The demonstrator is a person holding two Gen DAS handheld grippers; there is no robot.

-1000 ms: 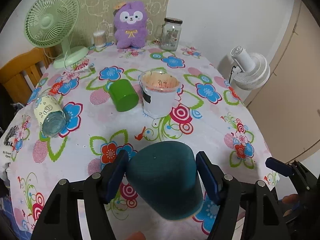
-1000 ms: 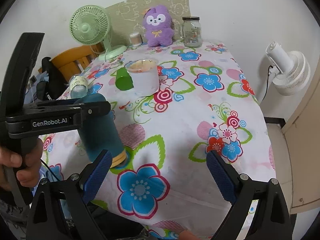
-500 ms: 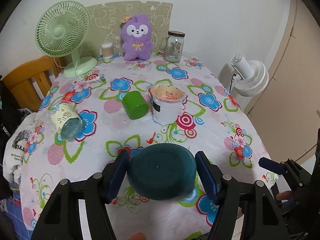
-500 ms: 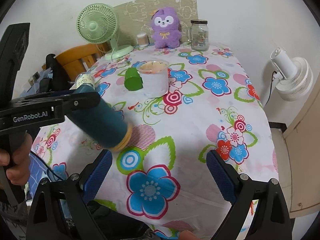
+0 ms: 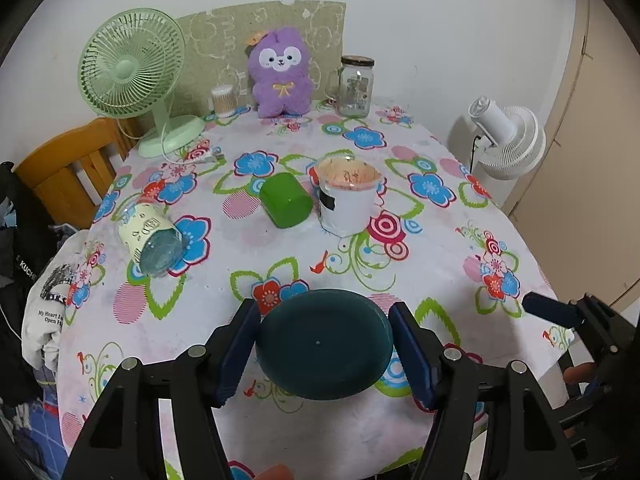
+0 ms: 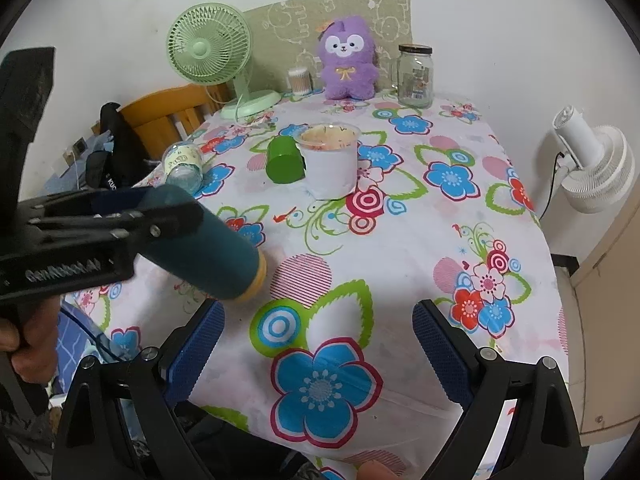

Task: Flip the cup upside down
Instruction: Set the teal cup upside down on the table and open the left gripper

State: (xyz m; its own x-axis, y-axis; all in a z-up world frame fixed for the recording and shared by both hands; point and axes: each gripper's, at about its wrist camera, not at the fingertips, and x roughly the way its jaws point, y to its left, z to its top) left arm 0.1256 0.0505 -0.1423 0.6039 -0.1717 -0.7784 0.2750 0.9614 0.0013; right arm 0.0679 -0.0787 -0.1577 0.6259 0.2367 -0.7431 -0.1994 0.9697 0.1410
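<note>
Two left fingers point(image 5: 412, 356) clamped on tilted teal cup point(image 5: 324, 344); right fingers point(image 6: 196, 344) apart.

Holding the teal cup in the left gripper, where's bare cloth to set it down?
Free: the near cloth below the teal cup, between it and the open right gripper; also the right side toward the white fan. Crowded: mid-table, green cup beside the white tub.

Left gripper point(image 5: 324, 344) clamped, right gripper point(image 6: 316, 344) agape
</note>
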